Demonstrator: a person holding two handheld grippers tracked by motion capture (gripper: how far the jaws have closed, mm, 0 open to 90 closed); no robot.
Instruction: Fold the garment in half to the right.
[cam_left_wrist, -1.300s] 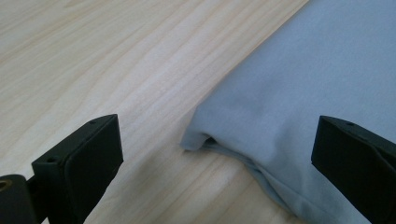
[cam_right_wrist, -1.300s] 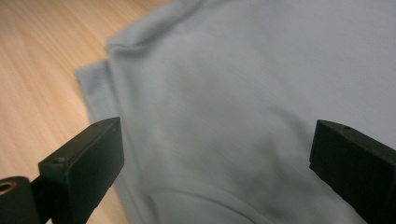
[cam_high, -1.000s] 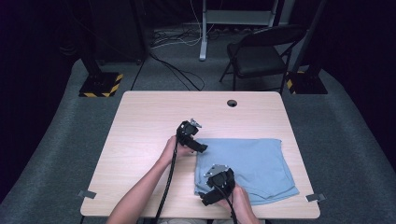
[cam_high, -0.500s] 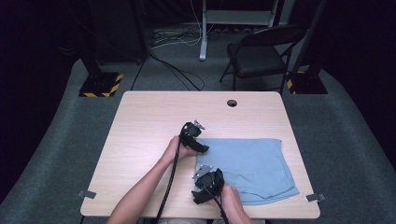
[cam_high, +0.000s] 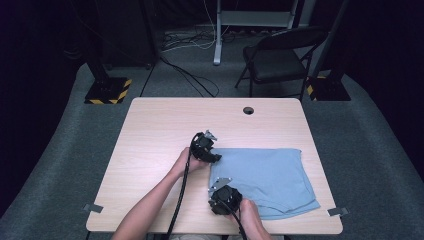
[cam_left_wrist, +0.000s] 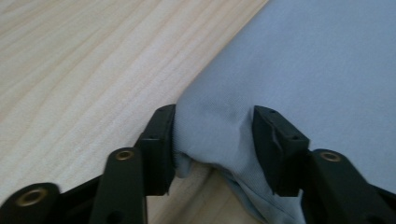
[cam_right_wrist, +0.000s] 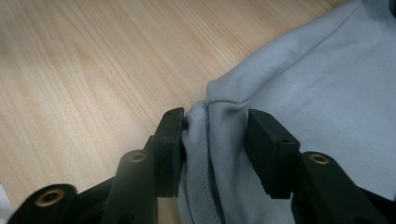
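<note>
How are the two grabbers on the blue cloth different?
The left gripper pinches the blue cloth at its far left corner; the right gripper pinches the near left corner. The left gripper's bunch looks smooth; the right gripper's shows a stitched hem. Both have just been closing on bunched cloth.

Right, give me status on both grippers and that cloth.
Left gripper and right gripper: jaws just closed in, each bunching the blue cloth at its left edge. Cloth flat on the table. Nothing in the way.
</note>
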